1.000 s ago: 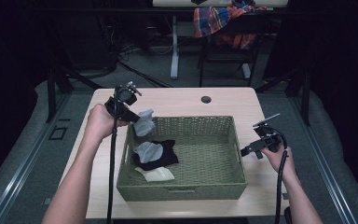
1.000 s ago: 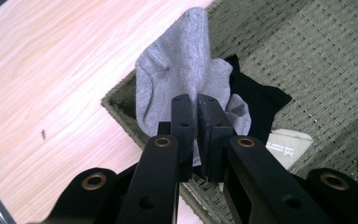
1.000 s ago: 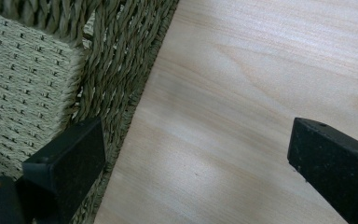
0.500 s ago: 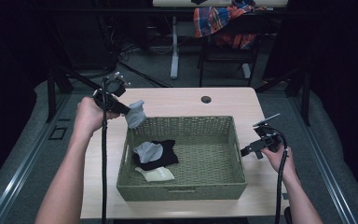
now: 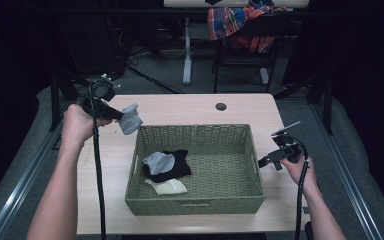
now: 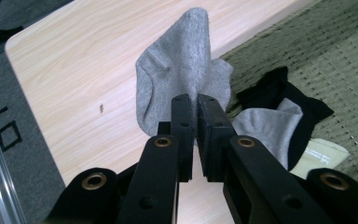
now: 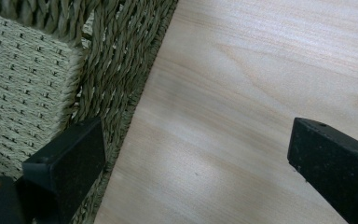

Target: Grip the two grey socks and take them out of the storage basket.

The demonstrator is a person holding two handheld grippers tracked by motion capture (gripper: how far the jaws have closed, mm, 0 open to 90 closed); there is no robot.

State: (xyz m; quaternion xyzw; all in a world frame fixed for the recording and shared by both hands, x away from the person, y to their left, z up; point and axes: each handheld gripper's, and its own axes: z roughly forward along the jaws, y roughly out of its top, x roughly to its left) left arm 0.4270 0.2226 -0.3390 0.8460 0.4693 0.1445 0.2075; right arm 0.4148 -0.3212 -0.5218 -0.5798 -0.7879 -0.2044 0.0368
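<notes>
My left gripper (image 5: 116,115) is shut on a grey sock (image 5: 130,119), held in the air just outside the far left corner of the woven green basket (image 5: 195,207). In the left gripper view the grey sock (image 6: 179,79) hangs from the closed jaws over the light wood table (image 6: 84,70). Inside the basket lie another grey sock (image 5: 158,161) on a black sock (image 5: 176,166) and a cream sock (image 5: 169,187). My right gripper (image 5: 269,160) stands open beside the basket's right wall, its jaws wide apart over bare table (image 7: 242,121).
A small dark hole (image 5: 221,106) sits in the table near its far edge. Behind the table stand a chair with a plaid cloth (image 5: 240,22) and a desk leg (image 5: 186,50). Metal rails (image 5: 25,170) run along the floor at both sides.
My left gripper has carried the grey sock up and out of the basket, to the left and away from it. The right gripper has stayed in place.
</notes>
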